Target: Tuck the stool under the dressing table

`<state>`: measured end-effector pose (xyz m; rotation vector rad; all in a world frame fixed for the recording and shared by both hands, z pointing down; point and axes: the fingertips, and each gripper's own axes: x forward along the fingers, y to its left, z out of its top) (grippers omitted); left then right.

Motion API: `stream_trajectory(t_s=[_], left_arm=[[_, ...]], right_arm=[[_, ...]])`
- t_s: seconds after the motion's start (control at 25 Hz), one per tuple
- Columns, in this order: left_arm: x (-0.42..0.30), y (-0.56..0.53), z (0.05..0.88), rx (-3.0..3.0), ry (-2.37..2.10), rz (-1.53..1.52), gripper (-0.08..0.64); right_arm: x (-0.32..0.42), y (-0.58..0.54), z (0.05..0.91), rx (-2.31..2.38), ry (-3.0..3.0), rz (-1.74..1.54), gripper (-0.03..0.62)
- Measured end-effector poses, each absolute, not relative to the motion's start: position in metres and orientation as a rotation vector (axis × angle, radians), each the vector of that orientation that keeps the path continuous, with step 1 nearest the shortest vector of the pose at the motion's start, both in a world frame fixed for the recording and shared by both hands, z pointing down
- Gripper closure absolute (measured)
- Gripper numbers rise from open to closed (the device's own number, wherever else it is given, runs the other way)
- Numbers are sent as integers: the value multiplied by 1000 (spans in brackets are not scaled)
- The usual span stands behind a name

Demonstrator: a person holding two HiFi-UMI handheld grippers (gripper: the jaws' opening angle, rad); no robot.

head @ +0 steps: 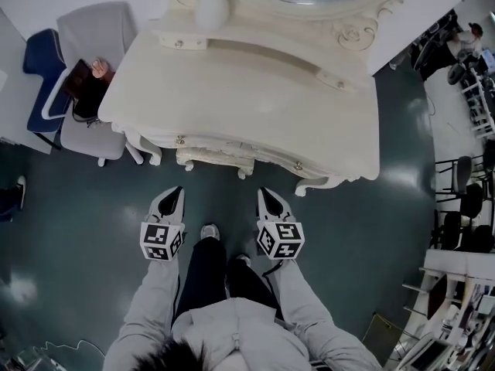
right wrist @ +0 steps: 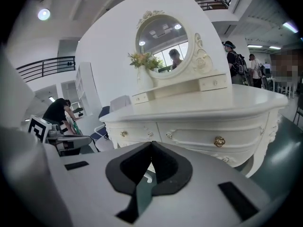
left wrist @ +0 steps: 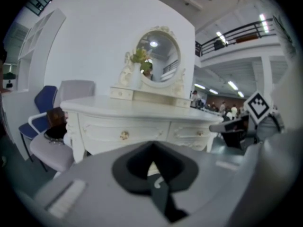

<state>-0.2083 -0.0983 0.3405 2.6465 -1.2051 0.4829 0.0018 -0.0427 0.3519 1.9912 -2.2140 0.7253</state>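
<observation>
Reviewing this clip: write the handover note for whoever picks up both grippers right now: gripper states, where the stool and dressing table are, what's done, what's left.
Left gripper: shut, empty, in front of the table.
Right gripper: shut, empty, beside it.
Cream-white carved dressing table with oval mirror: straight ahead.
Matching cream carved stool: only its front edge and legs show beneath the table's front.
Done: stool looks tucked in.
Left: apparently nothing; perhaps check it sits centred.
</observation>
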Motion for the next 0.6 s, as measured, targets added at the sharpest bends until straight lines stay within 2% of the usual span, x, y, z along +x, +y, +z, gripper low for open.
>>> stream_trajectory(t_s=[0.6], left_arm=[[-195, -38, 241, 2727, -1235, 344, 554]], right_arm=[[8, 8, 258, 2003, -2296, 546, 591]])
